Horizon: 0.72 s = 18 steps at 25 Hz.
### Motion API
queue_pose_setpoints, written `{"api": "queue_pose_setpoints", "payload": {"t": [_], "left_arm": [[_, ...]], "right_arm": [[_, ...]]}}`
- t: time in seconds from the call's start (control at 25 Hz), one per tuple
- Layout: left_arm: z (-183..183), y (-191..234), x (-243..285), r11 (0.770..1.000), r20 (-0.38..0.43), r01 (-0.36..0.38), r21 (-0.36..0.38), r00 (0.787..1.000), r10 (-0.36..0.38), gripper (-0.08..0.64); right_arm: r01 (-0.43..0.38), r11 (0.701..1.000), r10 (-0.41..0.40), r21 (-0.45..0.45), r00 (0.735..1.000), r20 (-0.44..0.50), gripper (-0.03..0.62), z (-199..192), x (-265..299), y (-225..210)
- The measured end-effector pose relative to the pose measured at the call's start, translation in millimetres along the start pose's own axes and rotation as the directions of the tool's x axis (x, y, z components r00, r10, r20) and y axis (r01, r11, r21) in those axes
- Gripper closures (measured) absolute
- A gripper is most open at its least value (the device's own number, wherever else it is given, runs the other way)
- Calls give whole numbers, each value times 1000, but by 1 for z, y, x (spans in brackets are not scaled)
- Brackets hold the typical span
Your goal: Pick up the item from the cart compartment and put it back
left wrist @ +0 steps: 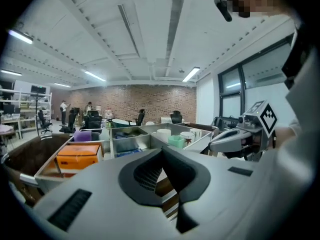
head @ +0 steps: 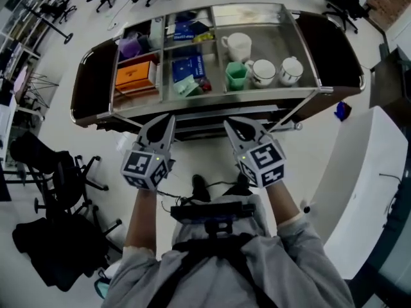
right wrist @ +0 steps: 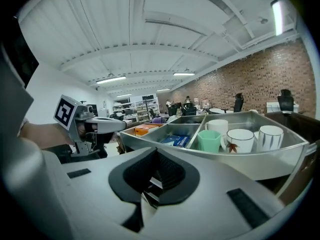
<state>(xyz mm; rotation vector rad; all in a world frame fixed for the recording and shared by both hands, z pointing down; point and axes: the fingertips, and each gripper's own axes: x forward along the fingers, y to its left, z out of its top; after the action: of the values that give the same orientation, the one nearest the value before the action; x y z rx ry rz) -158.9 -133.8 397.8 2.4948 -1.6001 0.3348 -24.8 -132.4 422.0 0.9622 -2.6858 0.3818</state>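
Looks like the approach step, with nothing lifted yet. Hovering just short of the cart [head: 212,94] front rim with left claw [head: 170,119] and right claw [head: 228,123] both shut and empty. Every item lying in its compartment: orange box [head: 135,76] at left, green cup [head: 236,76] beside white mugs [head: 262,72] at right. Next, probably: choose one, open that claw, clear the rim, lower squarely over it.

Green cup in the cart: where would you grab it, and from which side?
Probably its rim, from above: one jaw inside, one outside the near wall. The green cup stands upright with its mouth open and shows no handle; a white mug crowds its right and the divider its left, so a sideways pinch looks cramped.
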Motion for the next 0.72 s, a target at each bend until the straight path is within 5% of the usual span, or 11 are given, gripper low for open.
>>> {"api": "queue_pose_setpoints", "payload": {"t": [0.12,0.4,0.56,0.72], "left_arm": [[16,9,19,997,-25,64,50,998,-63,554],[35,21,74,956,-173,202,214,971,-167,387],[27,28,111,899,-305,277,339,936,-174,329],[4,41,142,816,-478,370,443,868,-134,308]], "right_arm": [[27,1000,-27,7,1000,-3,583,8,8,1],[35,999,-35,4,999,-9,583,31,22,-1],[29,1000,-29,10,1000,-9,583,36,26,-3],[15,1000,-15,10,1000,-10,583,39,29,-1]]}}
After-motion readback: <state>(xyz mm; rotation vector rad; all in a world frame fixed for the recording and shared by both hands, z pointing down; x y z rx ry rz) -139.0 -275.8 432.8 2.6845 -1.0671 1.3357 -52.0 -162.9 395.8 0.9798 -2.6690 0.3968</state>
